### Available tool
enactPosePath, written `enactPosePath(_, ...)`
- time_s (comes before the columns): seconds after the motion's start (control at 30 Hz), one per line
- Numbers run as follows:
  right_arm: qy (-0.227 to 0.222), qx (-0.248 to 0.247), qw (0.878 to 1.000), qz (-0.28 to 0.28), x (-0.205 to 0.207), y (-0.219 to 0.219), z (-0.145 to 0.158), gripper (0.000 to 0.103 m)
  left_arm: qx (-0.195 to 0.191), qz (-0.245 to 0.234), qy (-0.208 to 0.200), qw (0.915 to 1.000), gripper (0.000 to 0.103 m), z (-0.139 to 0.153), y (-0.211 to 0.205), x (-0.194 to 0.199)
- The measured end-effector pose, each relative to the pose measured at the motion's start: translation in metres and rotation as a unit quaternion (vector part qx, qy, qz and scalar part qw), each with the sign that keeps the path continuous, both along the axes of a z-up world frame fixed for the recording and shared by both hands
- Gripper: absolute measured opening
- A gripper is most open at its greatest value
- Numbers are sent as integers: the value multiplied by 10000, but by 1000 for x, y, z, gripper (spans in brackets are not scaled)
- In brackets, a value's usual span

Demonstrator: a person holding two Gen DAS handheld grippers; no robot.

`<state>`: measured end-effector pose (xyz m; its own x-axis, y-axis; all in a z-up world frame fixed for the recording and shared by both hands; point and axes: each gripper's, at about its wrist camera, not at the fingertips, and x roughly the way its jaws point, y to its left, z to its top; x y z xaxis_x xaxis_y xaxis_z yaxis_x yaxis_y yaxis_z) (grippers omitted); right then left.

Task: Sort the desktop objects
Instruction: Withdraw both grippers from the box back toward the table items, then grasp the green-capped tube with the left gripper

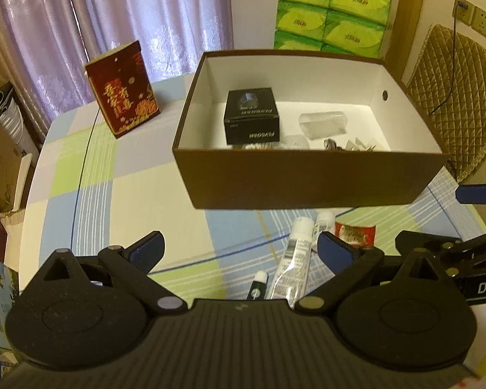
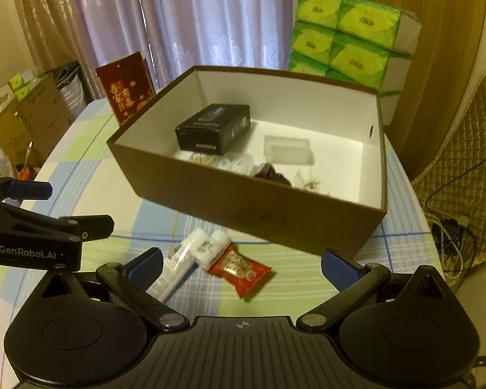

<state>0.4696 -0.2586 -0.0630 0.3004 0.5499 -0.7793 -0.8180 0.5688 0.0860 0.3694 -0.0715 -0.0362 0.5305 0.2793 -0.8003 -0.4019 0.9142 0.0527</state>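
Brown box (image 2: pixel 249 207): sitting open-topped on the table (image 2: pixel 90 191), already holding a black carton (image 2: pixel 214 129). White tubes (image 2: pixel 191 256) and red sachet (image 2: pixel 239 269) are lying just before it (awaiting collection). Left tongs (image 1: pixel 239 249), right tongs (image 2: pixel 241 264): both hovering spread apart, empty.

I see a table (image 1: pixel 120 201) under a checked cloth — blue, green and white. On it sit an open brown box (image 1: pixel 307 181), an upright red carton (image 1: pixel 123 89), two white tubes (image 2: pixel 191 259) and a red snack packet (image 2: pixel 239 269) — loose, near the box's front.
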Motion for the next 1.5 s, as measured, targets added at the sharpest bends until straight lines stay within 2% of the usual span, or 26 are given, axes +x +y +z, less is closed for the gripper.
enactPosePath(0.47, 274, -262, 9992, 120, -6, -3, -30, 101, -149, 135, 261, 9995, 98, -26, 10, -25)
enactPosePath(0.67, 507, -519, 9973, 103, -5, -12, -55, 101, -216, 181, 445, 9986, 94, -41, 15, -37)
enactPosePath(0.83, 506, -600, 9969, 73, -4, -23, -67, 101, -288, 121, 515, 9982, 90, -51, 16, -43)
enactPosePath(0.97, 530, -648, 9965, 1, -2, -30, -75, 101, -341, 44, 556, 9979, 80, -61, 16, -42)
enactPosePath(1.07, 558, -681, 9961, -38, 0, -32, -79, 101, -389, -30, 551, 9977, 78, -67, 15, -38)
enactPosePath(1.23, 581, -688, 9959, -105, 6, -34, -82, 101, -382, -255, 576, 9973, 67, -77, 13, -27)
enactPosePath(1.33, 575, -671, 9960, -133, 9, -34, -83, 101, -380, -390, 608, 9967, 58, -86, 13, -19)
enactPosePath(1.4, 577, -656, 9961, -155, 11, -34, -85, 101, -390, -467, 644, 9961, 46, -91, 14, -14)
enactPosePath(1.5, 557, -581, 9966, -188, 13, -33, -85, 101, -420, -609, 705, 9948, 36, -101, 14, -6)
